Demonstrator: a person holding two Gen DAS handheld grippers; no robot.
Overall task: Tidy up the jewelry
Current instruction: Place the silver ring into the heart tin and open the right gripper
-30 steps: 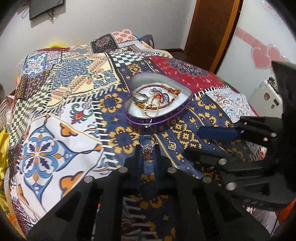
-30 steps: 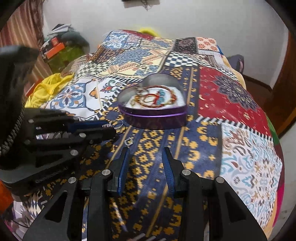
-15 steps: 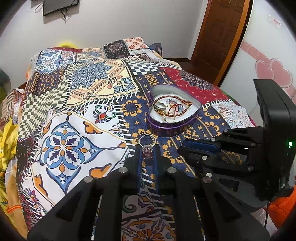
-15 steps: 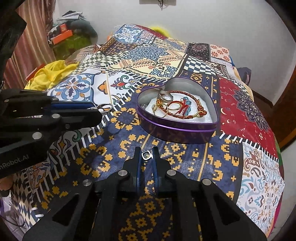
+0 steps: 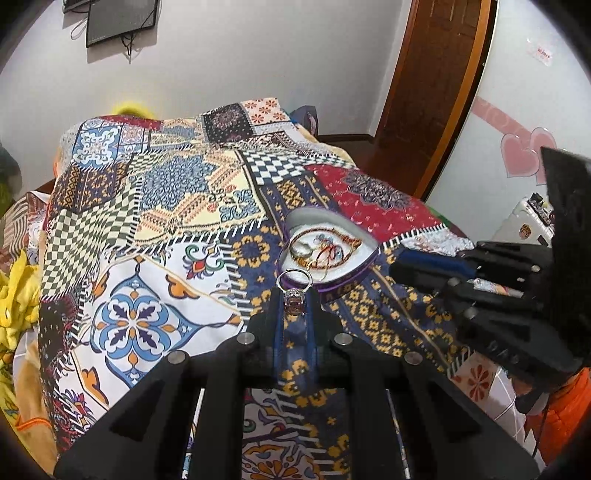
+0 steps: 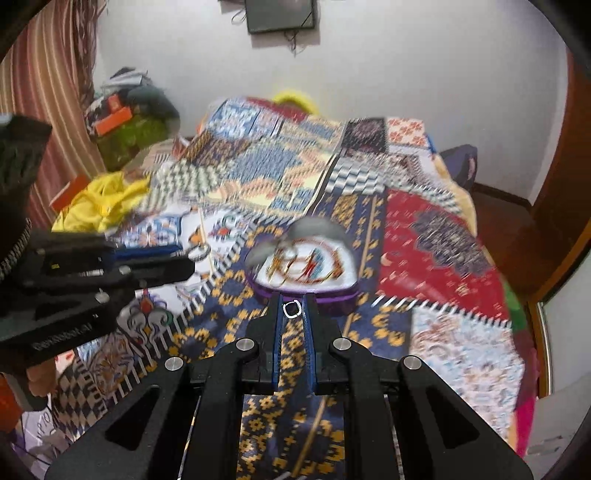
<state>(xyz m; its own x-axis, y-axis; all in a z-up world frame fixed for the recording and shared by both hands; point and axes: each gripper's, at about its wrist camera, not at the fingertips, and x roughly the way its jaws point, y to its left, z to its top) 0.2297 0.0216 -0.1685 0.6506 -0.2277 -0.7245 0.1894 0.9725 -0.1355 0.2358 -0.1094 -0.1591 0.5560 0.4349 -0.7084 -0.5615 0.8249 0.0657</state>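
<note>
A purple heart-shaped tin [image 5: 360,267] holding bracelets and rings lies on the patchwork bedspread [image 5: 155,229]; it also shows, blurred, in the right wrist view [image 6: 347,291]. My left gripper [image 5: 294,301] is shut on a silver ring with a stone [image 5: 294,291], held above the bed just in front of the tin. My right gripper [image 6: 293,307] is shut on a small silver ring [image 6: 291,308], held above the bed in front of the tin. Each gripper shows in the other's view, the right [image 5: 424,271] and the left [image 6: 184,267].
Yellow cloth [image 6: 99,203] and a pile of clutter [image 6: 129,122] lie off the bed's left side. A wooden door [image 5: 436,88] and a white wall with pink hearts [image 5: 524,155] stand on the right. A dark screen [image 6: 282,14] hangs on the far wall.
My right gripper closed on the small silver ring and lifted it off the bedspread. Both grippers rose and drew back, so the tin looks smaller. The left still holds its ring.
</note>
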